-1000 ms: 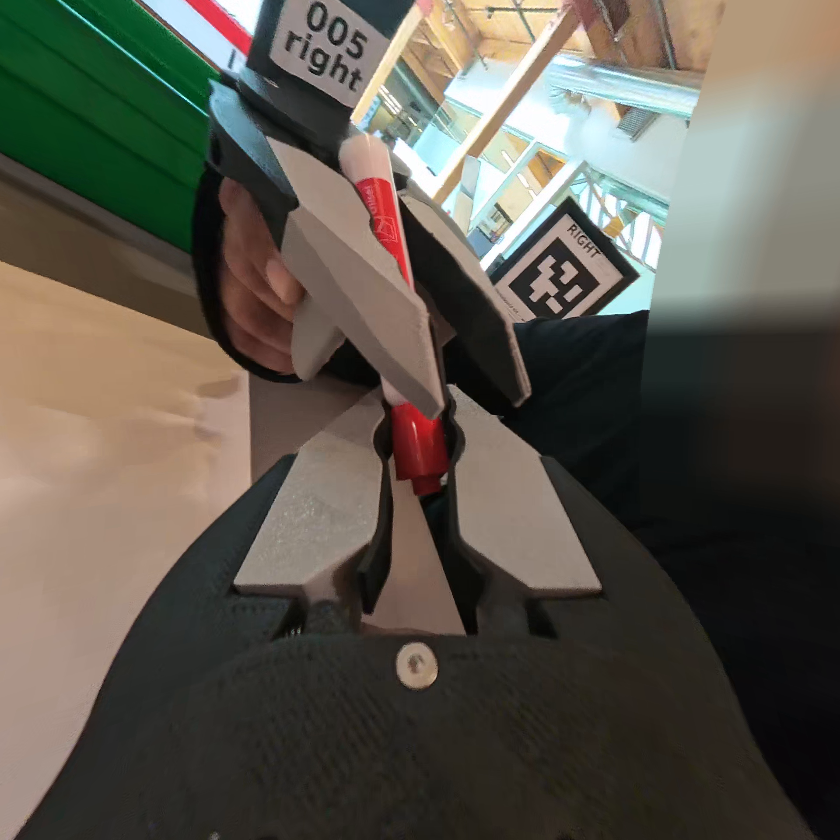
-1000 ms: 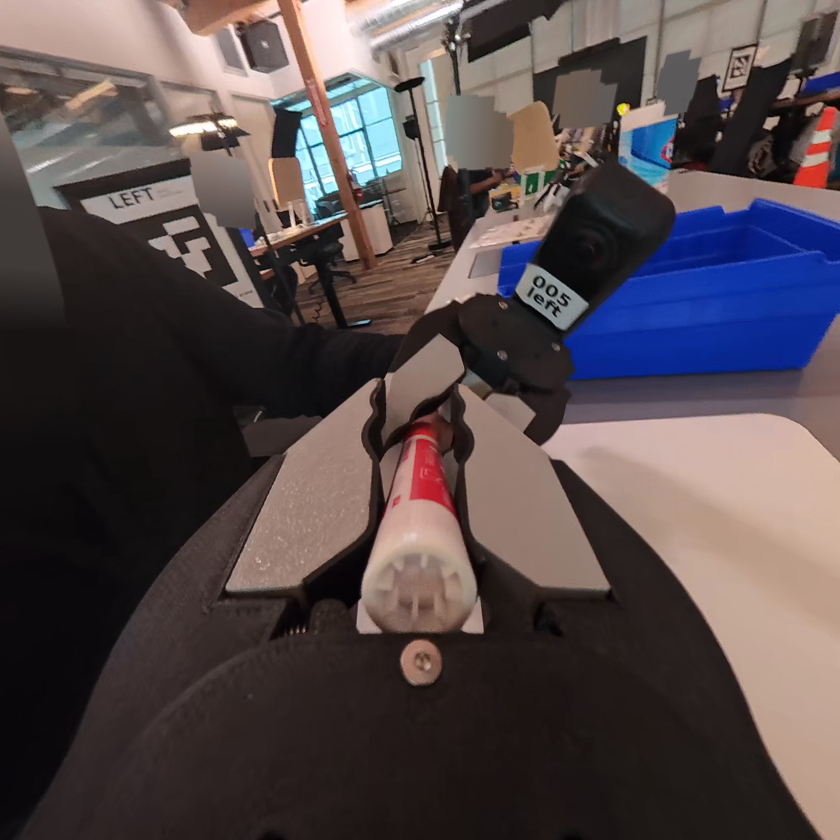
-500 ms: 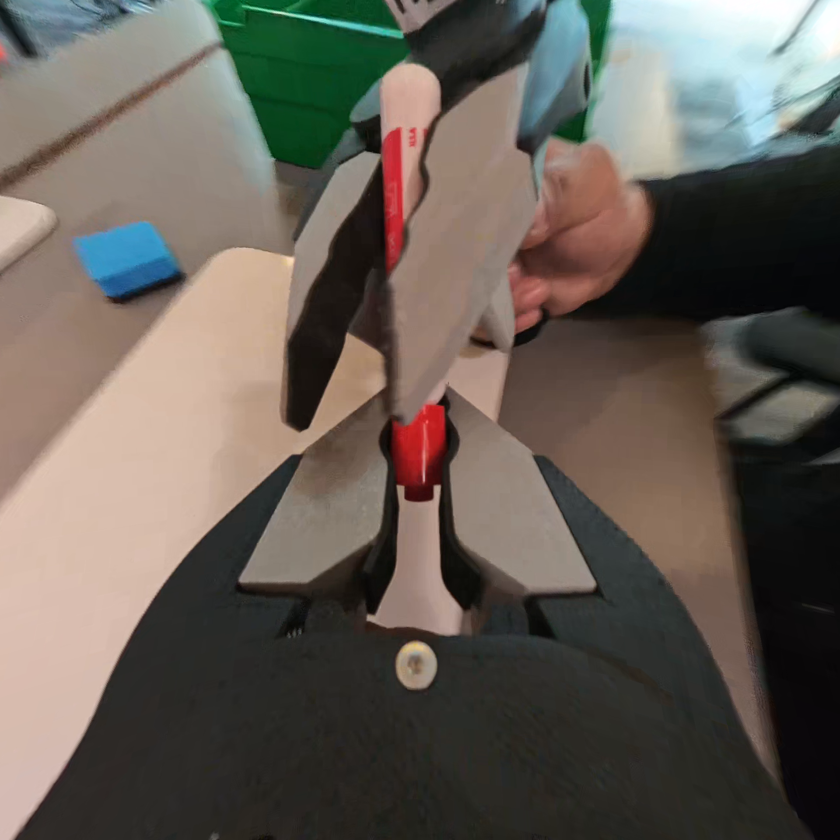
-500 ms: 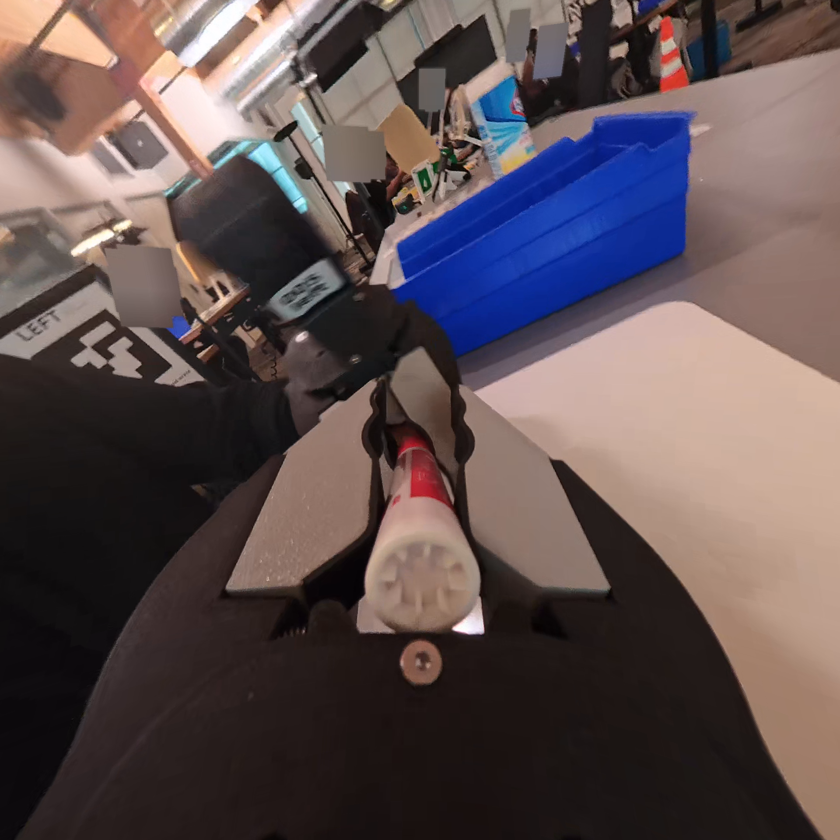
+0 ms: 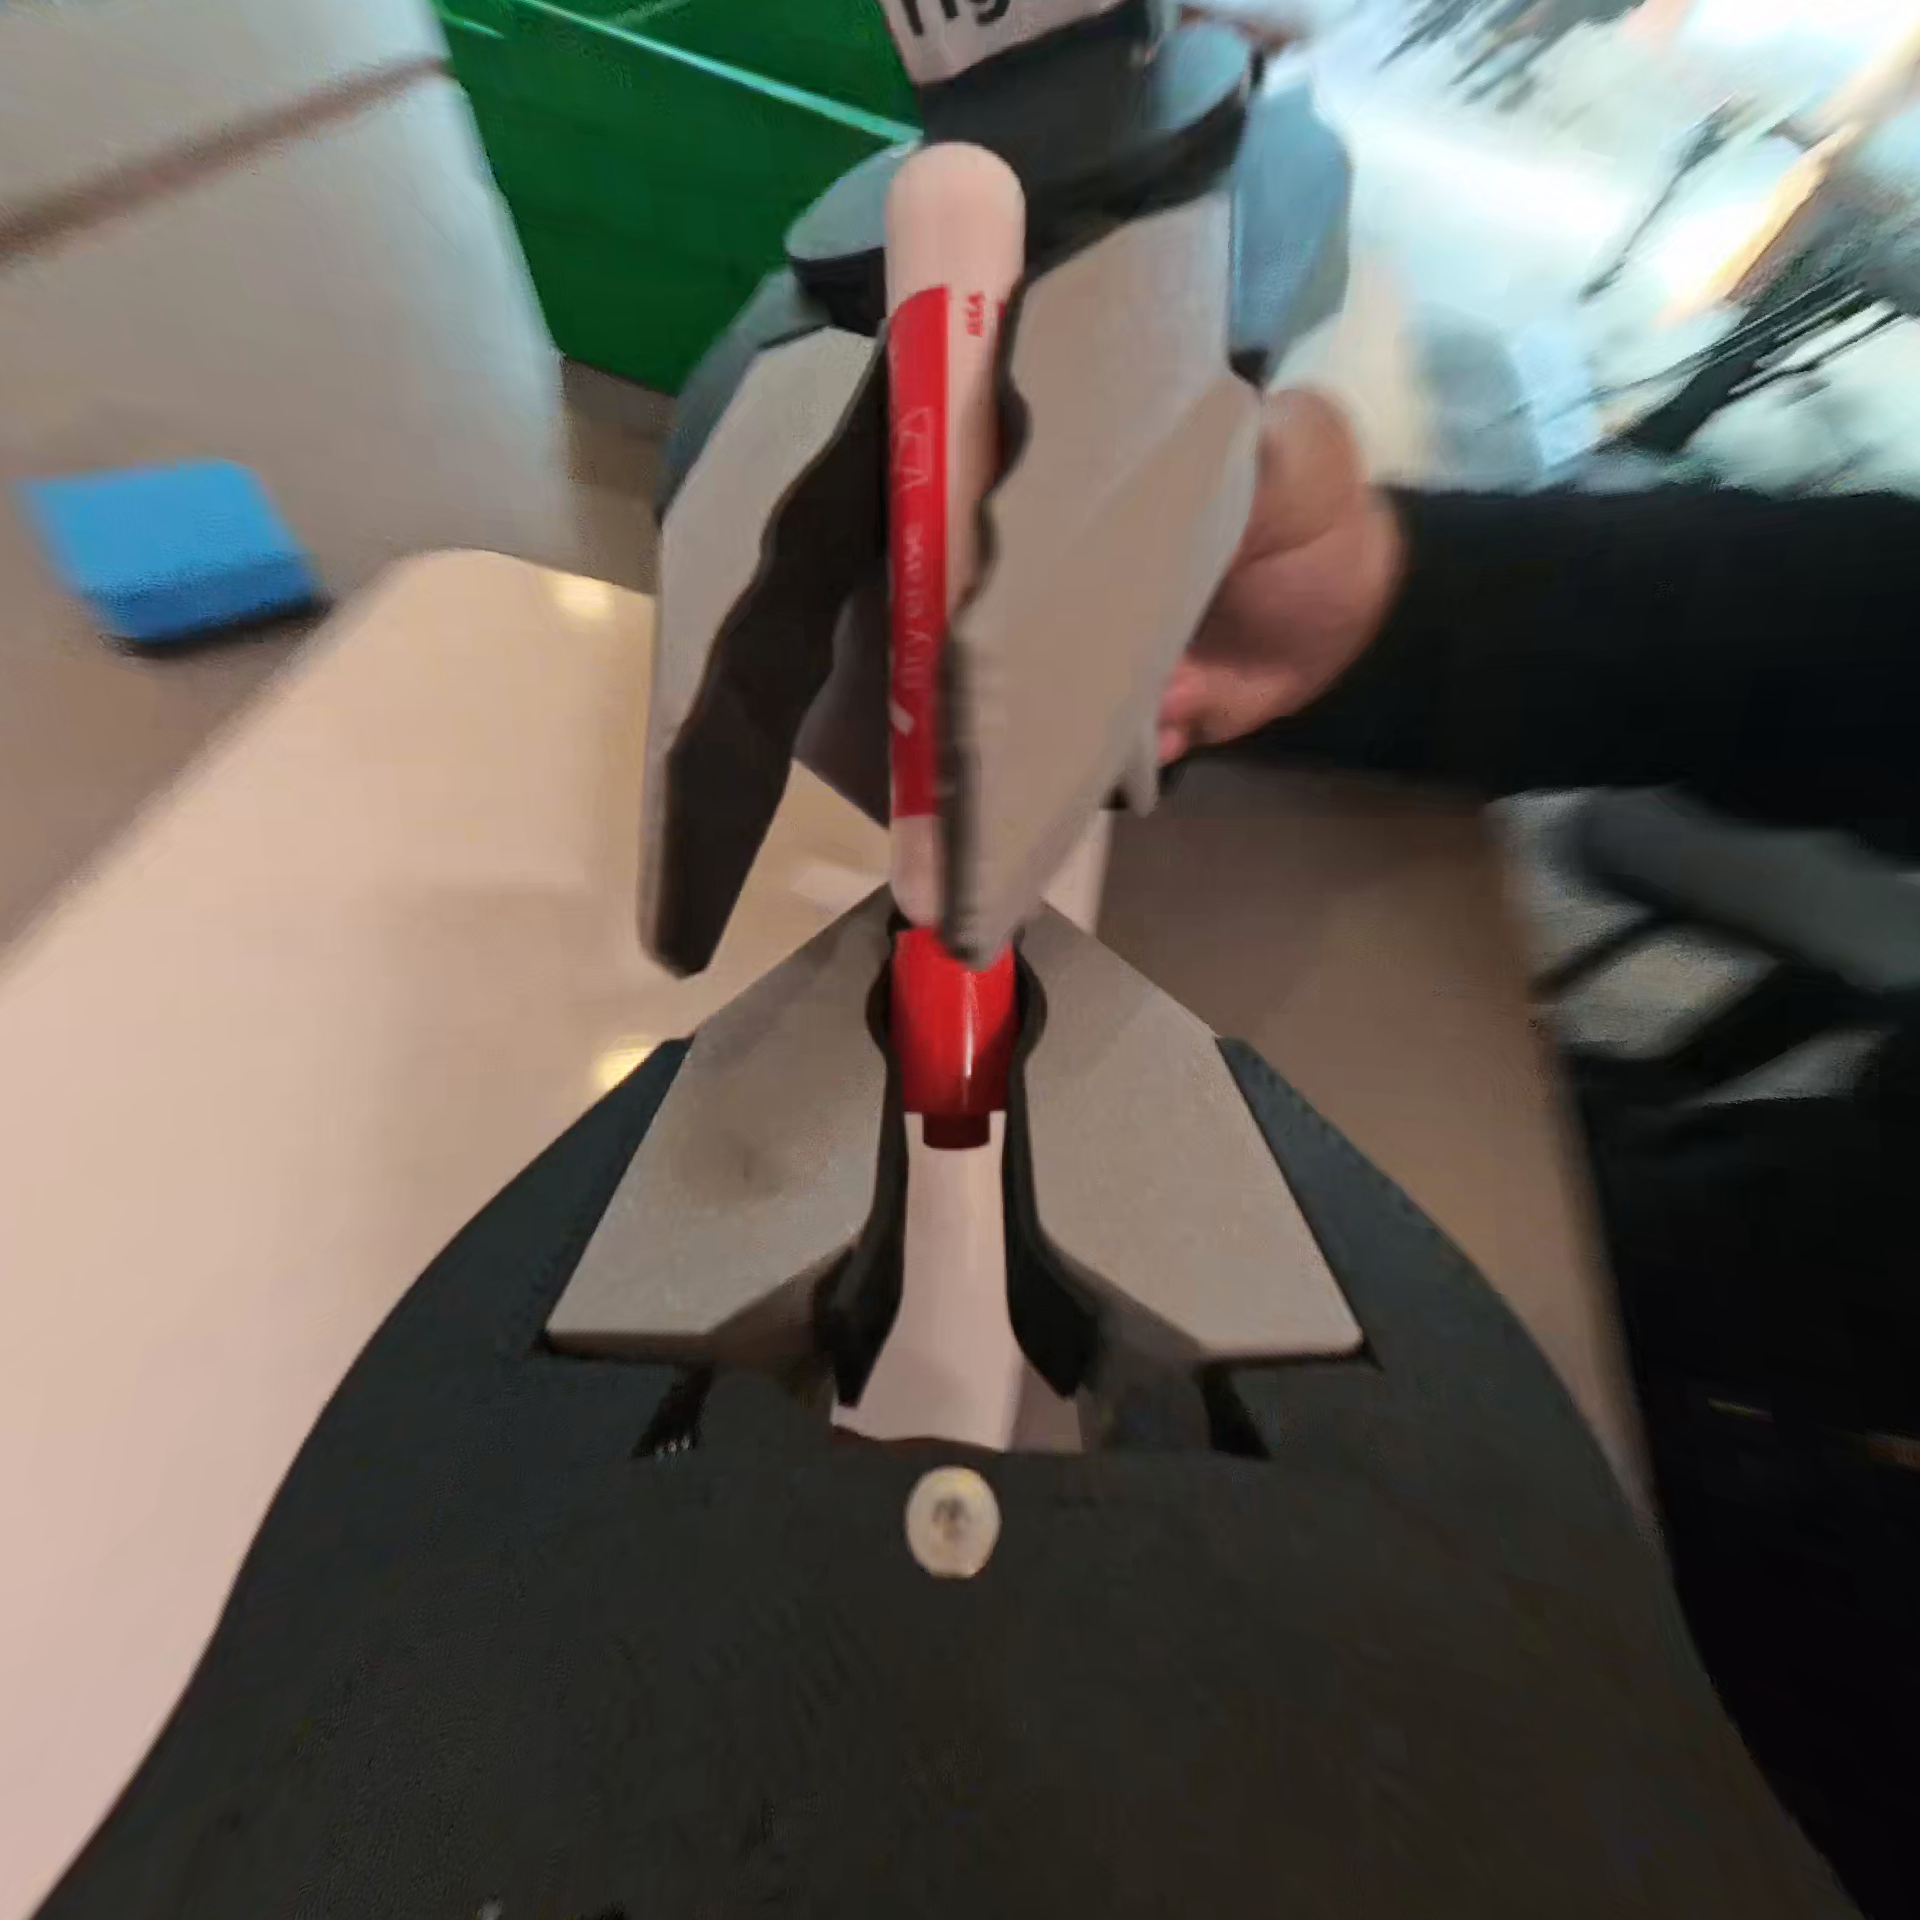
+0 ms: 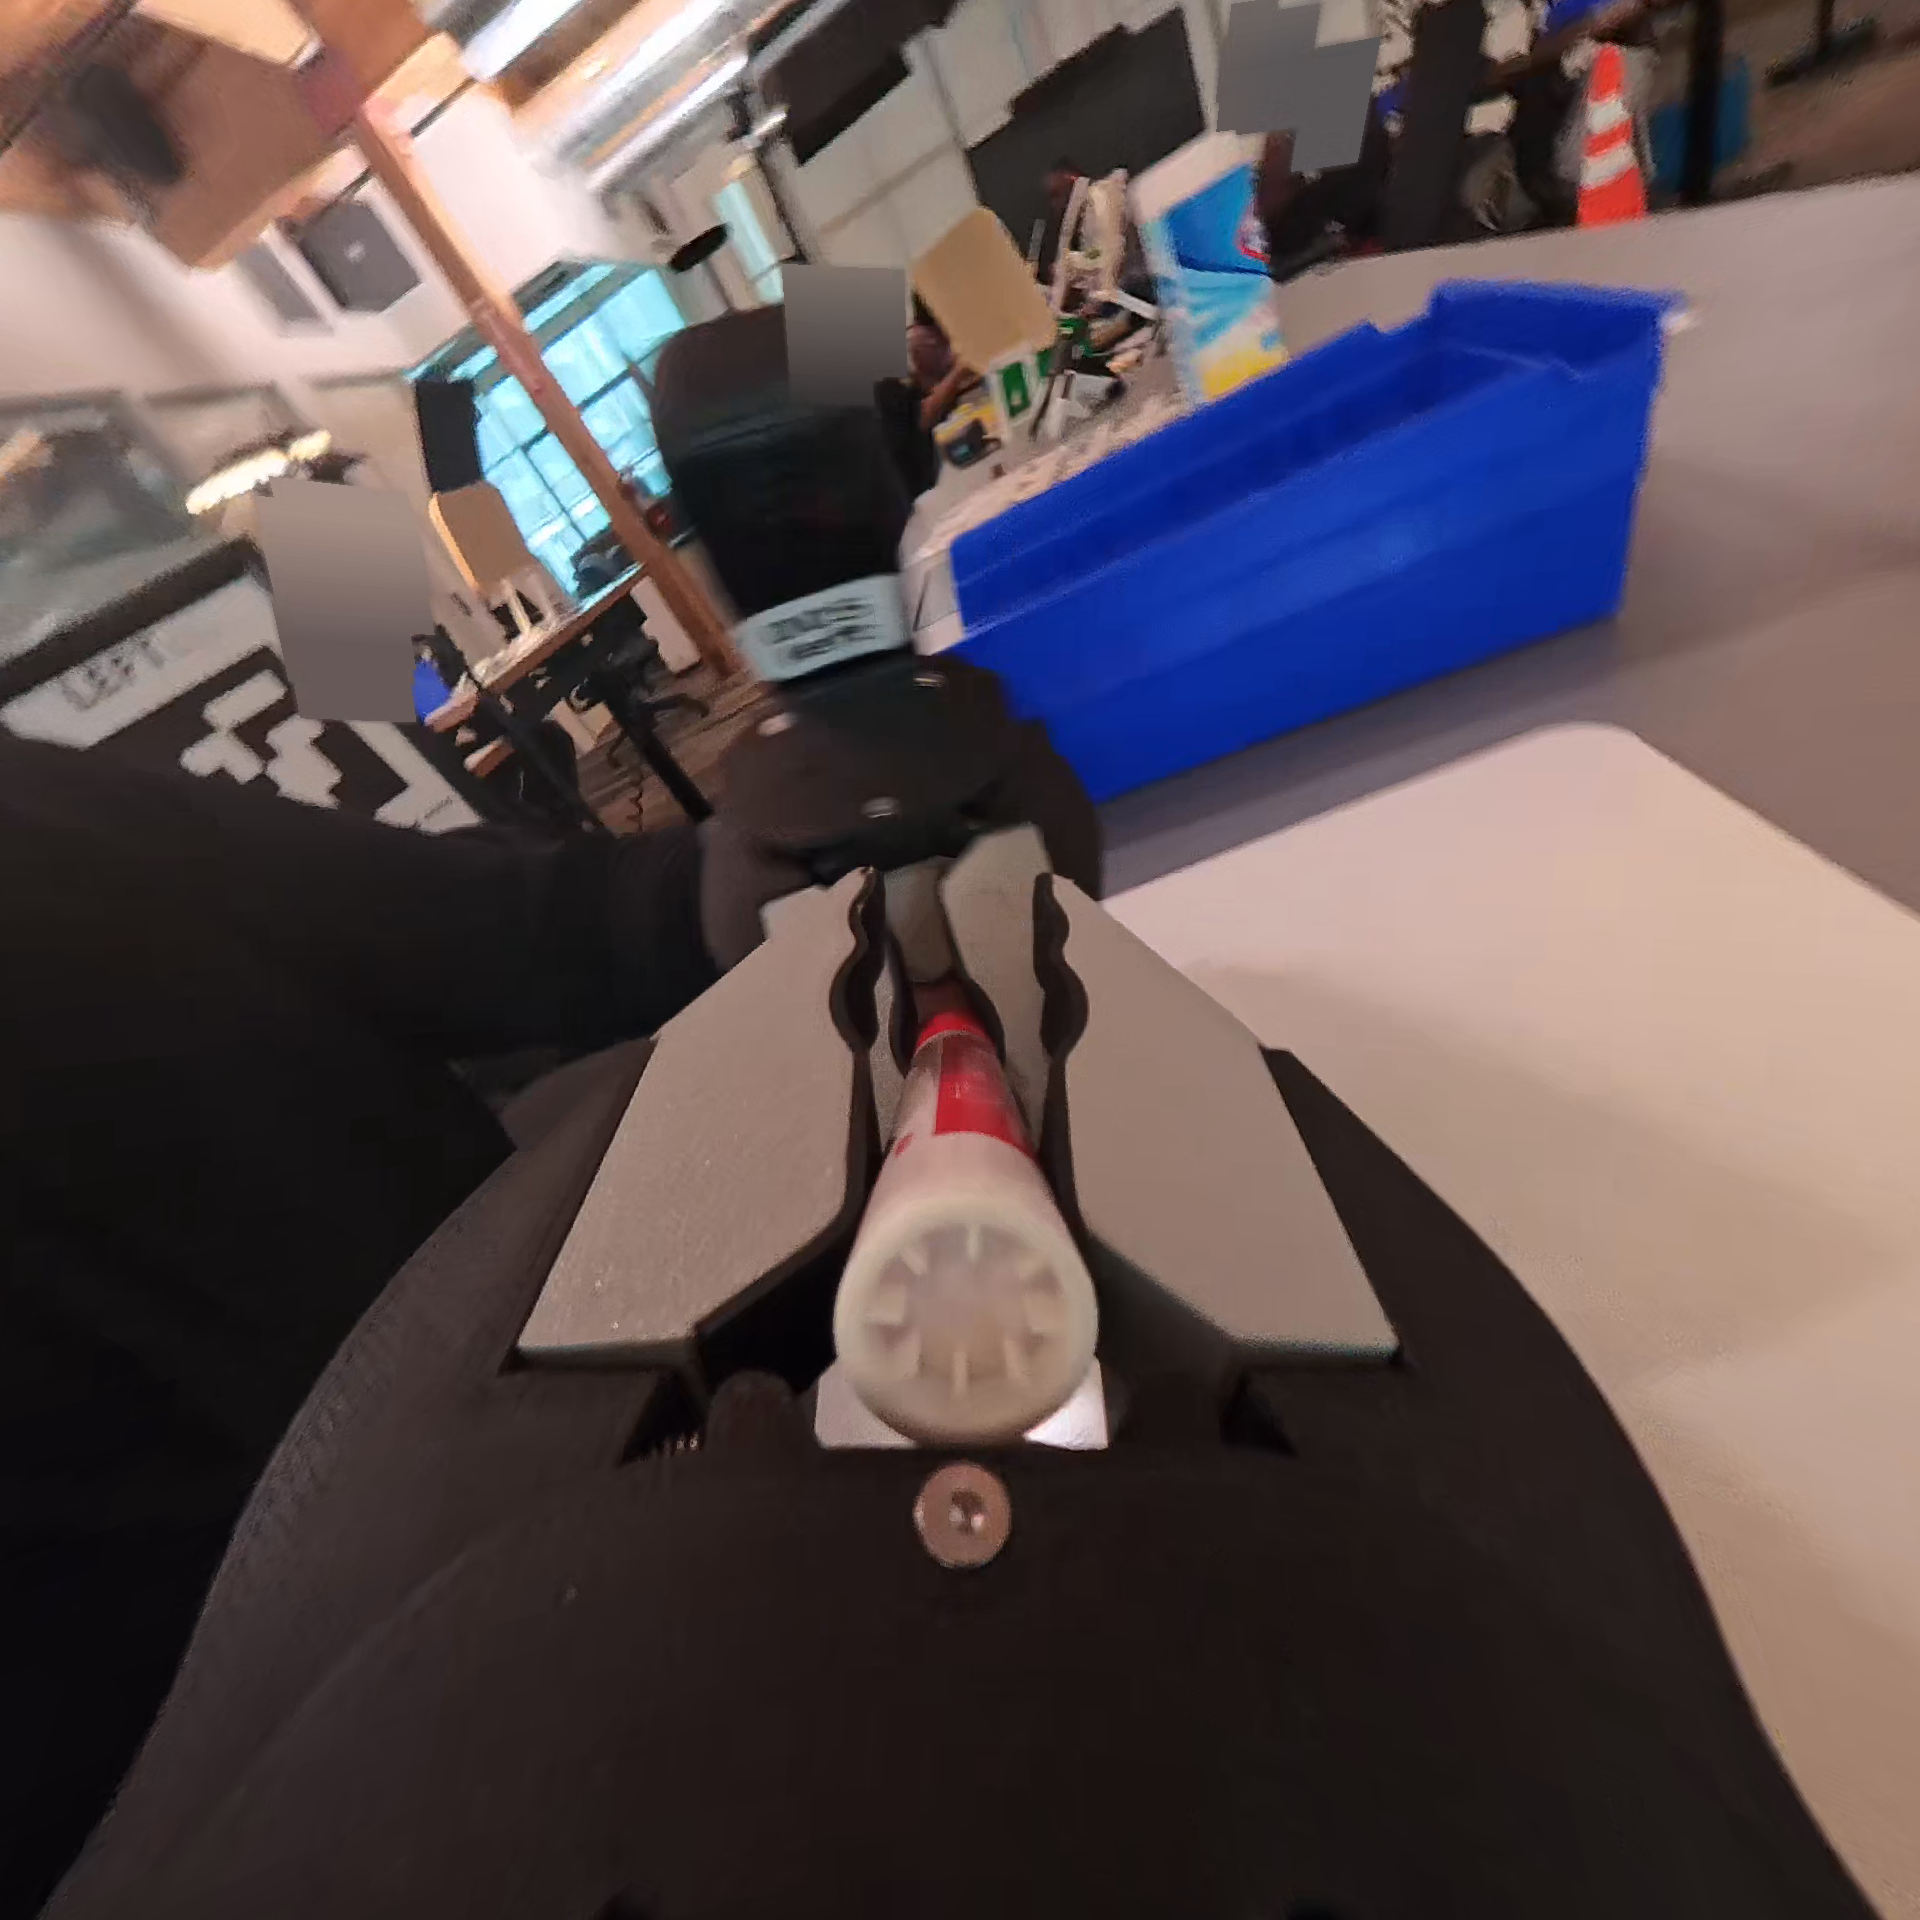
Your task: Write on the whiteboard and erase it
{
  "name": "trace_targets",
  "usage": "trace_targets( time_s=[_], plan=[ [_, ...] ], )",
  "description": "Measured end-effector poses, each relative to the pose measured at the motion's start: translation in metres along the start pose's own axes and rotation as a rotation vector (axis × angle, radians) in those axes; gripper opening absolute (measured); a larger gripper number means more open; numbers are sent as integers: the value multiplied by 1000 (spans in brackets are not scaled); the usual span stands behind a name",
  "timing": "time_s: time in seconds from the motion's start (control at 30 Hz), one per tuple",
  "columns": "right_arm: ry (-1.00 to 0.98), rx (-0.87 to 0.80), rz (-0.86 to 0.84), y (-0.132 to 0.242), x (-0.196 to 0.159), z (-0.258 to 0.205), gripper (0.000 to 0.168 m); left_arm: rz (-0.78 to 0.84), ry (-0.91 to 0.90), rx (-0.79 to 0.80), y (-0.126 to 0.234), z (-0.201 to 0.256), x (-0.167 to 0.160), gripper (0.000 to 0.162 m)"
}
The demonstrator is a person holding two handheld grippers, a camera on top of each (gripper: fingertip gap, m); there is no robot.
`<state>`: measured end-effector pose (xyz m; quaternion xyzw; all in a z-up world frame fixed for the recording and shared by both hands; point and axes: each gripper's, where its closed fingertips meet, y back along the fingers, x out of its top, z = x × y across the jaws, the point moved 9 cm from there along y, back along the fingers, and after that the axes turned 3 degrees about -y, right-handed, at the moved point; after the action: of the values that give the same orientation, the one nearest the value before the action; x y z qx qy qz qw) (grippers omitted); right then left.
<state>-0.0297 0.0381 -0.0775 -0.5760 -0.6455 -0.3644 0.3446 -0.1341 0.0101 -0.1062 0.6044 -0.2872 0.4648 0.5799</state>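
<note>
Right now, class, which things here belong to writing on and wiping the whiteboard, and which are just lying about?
Belong to the job:
marker
red cap
whiteboard
blue eraser

Just lying about:
blue bin
green bin
orange cone

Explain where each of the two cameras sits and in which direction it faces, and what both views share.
Left wrist view: sits on the left gripper, facing the right gripper, blue eraser and green bin; a hand shows.
Right wrist view: sits on the right gripper, facing the left gripper, blue bin and office; a dark sleeve shows.
Shared: the marker, its red cap in the left gripper, and the whiteboard.
</note>
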Motion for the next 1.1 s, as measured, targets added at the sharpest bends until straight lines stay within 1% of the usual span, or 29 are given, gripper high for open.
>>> trace_targets(
  time_s=[0.07,0.13,0.2,0.23,0.27,0.3,0.4,0.43,0.53,0.6,0.63,0.67,0.7,0.77,0.8,0.83,0.87,0.9,0.93,0.97,1.07,1.1],
  plan=[
    [-108,-24,8,0,-3,11,27,-89,-213,228,-5,-2,-3,10],
    [-153,-57,6,0,-5,16,27,-139,-364,377,-10,-2,-7,11],
    [-168,-68,7,2,-6,17,27,-139,-405,418,-12,-1,-7,10],
    [-159,-60,17,2,-5,15,27,-123,-383,398,-11,0,-5,10],
    [-123,-48,23,3,-3,11,27,-99,-309,330,-10,2,-2,10],
    [-86,-37,24,4,-1,7,27,-58,-184,211,-7,4,1,10],
    [14,55,49,3,4,-9,27,67,196,-237,3,7,6,11],
    [60,63,37,1,5,-14,27,83,268,-344,4,8,4,11],
    [149,115,2,-1,3,-26,27,101,357,-538,3,15,2,10],
    [170,119,4,1,3,-27,27,114,367,-549,1,15,3,10],
    [164,113,9,1,4,-26,27,121,347,-509,1,13,3,10],
    [139,89,14,2,4,-22,27,117,292,-414,0,10,4,10],
    [98,52,11,3,4,-15,27,89,200,-265,-1,6,3,10],
    [4,-21,10,4,1,-1,27,3,-76,86,-3,2,2,10],
    [-52,-29,19,4,0,5,27,-43,-208,232,-5,2,1,10],
    [-95,-34,31,4,-1,10,27,-86,-307,343,-7,2,0,10],
    [-120,-40,41,5,-2,12,27,-112,-365,406,-9,2,-1,10],
    [-119,-44,44,5,-2,13,27,-112,-373,420,-11,2,-1,10],
    [-90,-44,45,6,-1,10,27,-87,-342,387,-10,3,0,10],
    [-53,-38,45,6,0,6,27,-55,-255,290,-9,4,2,10],
    [25,57,67,5,5,-10,27,74,169,-221,1,8,7,11],
    [59,61,57,3,6,-14,27,95,239,-312,3,8,5,11]
  ],
)
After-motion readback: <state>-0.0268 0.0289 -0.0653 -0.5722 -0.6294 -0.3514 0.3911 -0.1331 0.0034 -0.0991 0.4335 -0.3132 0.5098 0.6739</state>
